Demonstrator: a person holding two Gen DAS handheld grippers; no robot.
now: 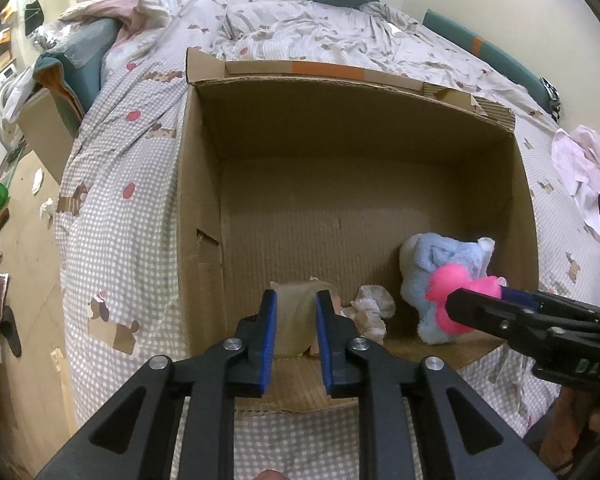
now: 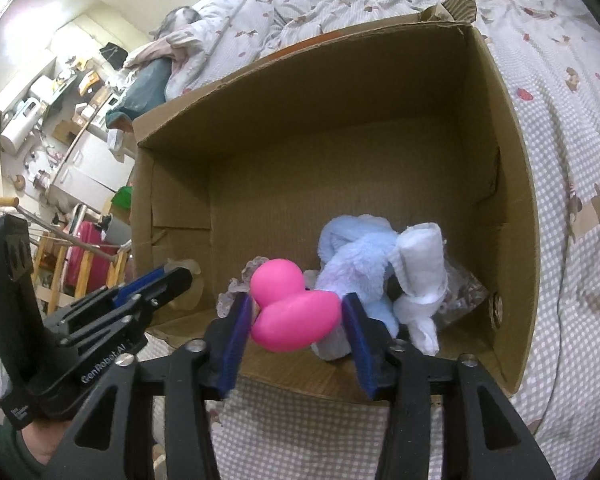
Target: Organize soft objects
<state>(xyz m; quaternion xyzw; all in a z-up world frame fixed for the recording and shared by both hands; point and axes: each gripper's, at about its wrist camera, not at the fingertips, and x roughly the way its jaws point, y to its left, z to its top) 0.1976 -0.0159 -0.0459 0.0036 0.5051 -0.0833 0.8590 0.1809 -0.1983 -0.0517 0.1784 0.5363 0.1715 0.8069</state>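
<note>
a pink duck toy [image 2: 296, 312] is held between the right tongs [image 2: 296, 320], its long axis lying across the blue pads, just over the near edge of the cardboard box [image 2: 512, 208] on the bed [image 2: 572, 128]. the blue plush [image 2: 360, 256] lies straight ahead inside. the left tongs [image 1: 296, 328] are set narrow around a tape roll [image 1: 296, 312]; whether it is gripped cannot be told.

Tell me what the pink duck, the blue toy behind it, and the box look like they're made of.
Pink duck: smooth rubber or soft plastic, likely; it has an even sheen and no seams showing.
Blue toy: plush fabric, with fuzzy pile and floppy limbs.
Box: corrugated cardboard, matte brown; fluting lines show on the walls and the rim is torn.
The right gripper holds the duck.
</note>
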